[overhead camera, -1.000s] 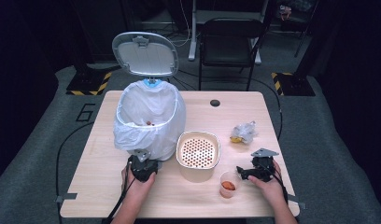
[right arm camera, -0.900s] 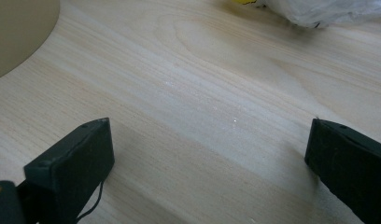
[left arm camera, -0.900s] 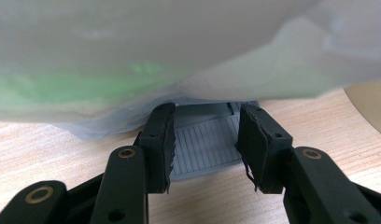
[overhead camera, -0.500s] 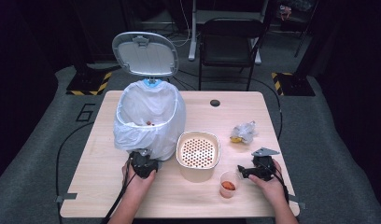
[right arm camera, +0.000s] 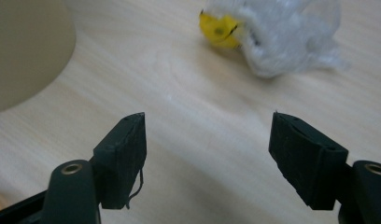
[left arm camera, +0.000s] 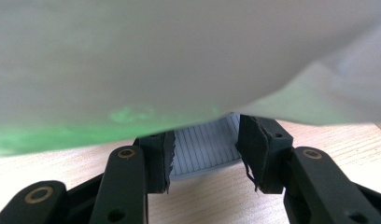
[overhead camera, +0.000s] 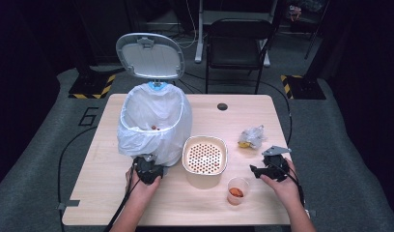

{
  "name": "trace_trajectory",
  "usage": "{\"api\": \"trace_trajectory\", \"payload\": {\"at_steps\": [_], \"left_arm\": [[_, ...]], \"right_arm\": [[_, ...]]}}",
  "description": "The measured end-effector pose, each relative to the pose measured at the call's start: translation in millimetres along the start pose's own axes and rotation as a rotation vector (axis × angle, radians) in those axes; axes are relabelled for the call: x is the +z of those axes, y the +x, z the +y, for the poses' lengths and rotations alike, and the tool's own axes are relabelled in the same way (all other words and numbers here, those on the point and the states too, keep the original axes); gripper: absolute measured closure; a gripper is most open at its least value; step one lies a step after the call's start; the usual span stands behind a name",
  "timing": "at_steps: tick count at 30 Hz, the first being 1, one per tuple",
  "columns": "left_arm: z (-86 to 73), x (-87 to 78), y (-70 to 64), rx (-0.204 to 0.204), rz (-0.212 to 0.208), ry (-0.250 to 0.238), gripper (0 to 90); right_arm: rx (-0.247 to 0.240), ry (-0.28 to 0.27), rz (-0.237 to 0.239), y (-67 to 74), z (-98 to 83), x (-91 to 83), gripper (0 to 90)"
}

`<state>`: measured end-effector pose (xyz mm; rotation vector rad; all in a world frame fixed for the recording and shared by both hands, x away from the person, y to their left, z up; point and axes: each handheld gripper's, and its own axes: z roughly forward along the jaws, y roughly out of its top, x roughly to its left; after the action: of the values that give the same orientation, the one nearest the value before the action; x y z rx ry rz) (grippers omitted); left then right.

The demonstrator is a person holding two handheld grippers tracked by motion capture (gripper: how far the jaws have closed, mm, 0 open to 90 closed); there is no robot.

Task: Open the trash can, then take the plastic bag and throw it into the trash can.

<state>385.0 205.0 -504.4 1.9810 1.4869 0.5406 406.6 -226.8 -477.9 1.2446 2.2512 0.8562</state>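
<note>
A white-lined pedal bin stands at the table's left with its lid up. My left gripper sits low at the bin's foot. In the left gripper view my left gripper is shut on the grey ribbed pedal, under the hanging liner. My right gripper hovers at the right of the table, beside a small clear cup with orange scraps in it. In the right gripper view my right gripper is open. Its jaws have just been closing, with only bare wood between them.
A beige bowl with a perforated insert stands between my hands, and its side shows in the right gripper view. A crumpled clear wrapper with a yellow scrap lies beyond my right gripper. A folding chair stands behind the table.
My right gripper has risen a little off the table and its jaws have narrowed. My left gripper, the bin and the cup have stayed put.
</note>
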Motion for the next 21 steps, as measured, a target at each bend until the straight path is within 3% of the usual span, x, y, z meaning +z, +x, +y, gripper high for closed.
{"api": "trace_trajectory", "payload": {"at_steps": [3, 4, 7, 8, 12, 17, 18, 21], "left_arm": [[0.1, 0.3, -1.5, -0.019, -0.005, -0.008, 56.0], [0.7, -0.8, 0.7, 0.013, 0.001, 0.016, 56.0], [1.0, -1.7, -0.6, -0.008, -0.003, 0.03, 56.0], [1.0, -1.7, -0.6, -0.008, -0.003, 0.03, 56.0], [0.5, -1.0, 1.5, 0.019, -0.002, 0.017, 56.0], [0.2, -1.3, 2.4, 0.029, 0.006, 0.021, 56.0], [-0.2, 0.2, -0.3, -0.009, -0.002, -0.005, 56.0], [0.7, -1.3, 1.6, 0.021, 0.0, 0.023, 56.0]], "right_arm": [[0.015, -0.023, 0.023, -10.0, 15.4, -2.5, 32.4], [0.028, -0.03, 0.035, -11.6, 19.0, -2.1, 33.5], [0.007, -0.025, 0.041, -17.2, 29.6, 0.7, 33.9], [0.024, -0.025, 0.038, -16.4, 33.5, 1.4, 33.9], [-0.025, -0.041, 0.024, -20.0, 47.3, 4.5, 33.6], [-0.052, -0.031, 0.018, -23.0, 61.1, 9.5, 34.8], [-0.061, -0.021, 0.015, -23.7, 63.3, 10.7, 34.8], [-0.081, -0.017, 0.019, -23.1, 69.8, 12.9, 34.8]]}}
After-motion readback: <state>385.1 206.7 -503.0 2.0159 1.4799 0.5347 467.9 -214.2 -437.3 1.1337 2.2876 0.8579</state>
